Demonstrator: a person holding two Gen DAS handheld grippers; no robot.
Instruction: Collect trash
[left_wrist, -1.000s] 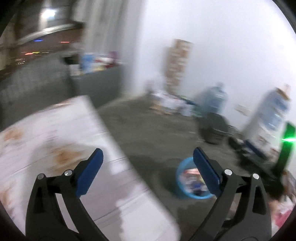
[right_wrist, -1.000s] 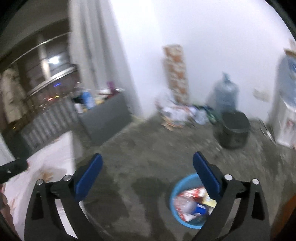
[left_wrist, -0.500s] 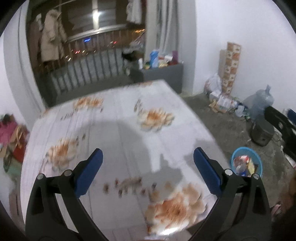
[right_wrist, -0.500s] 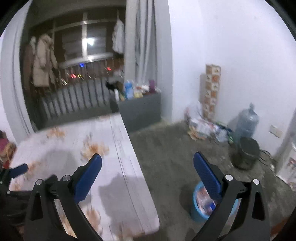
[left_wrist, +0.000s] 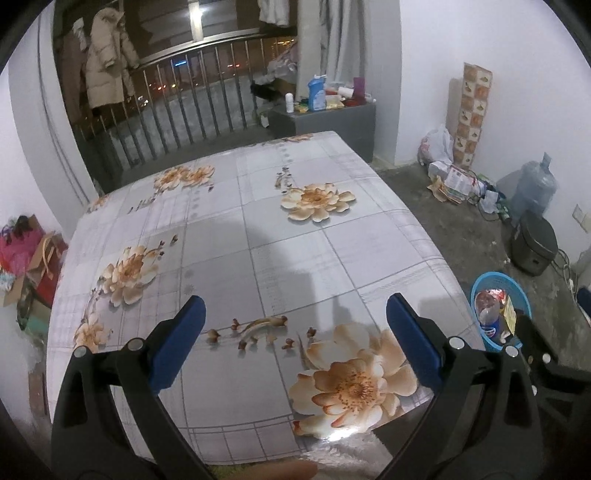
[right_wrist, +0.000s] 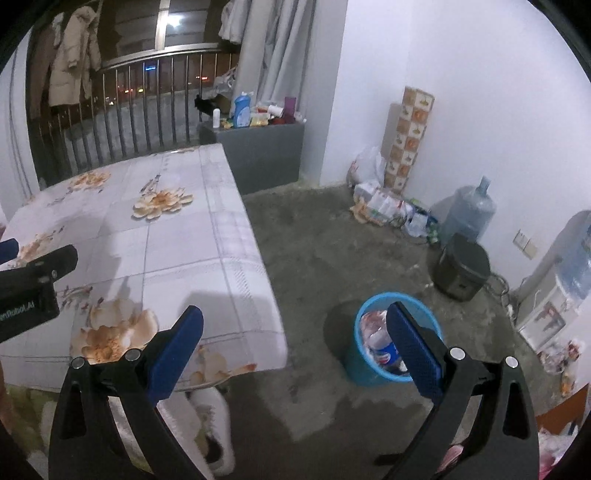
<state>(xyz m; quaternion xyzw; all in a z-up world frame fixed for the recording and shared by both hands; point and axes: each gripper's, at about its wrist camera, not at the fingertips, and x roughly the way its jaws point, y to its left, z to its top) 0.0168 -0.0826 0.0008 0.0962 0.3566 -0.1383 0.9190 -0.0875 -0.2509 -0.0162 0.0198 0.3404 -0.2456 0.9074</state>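
Both views swung from blue bin (right_wrist: 397, 341) up to bare desk (left_wrist: 258, 236); jaws wide, empty — trash prob. all binned.

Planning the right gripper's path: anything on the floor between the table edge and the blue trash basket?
Bare concrete floor only, per the right wrist view: nothing lies between the table edge and the blue trash basket, just the basket's shadow and stains.

left gripper (left_wrist: 295, 336): jaws spread wide, empty, angled downward | right gripper (right_wrist: 295, 343): jaws spread wide, empty, just right of the left, apart
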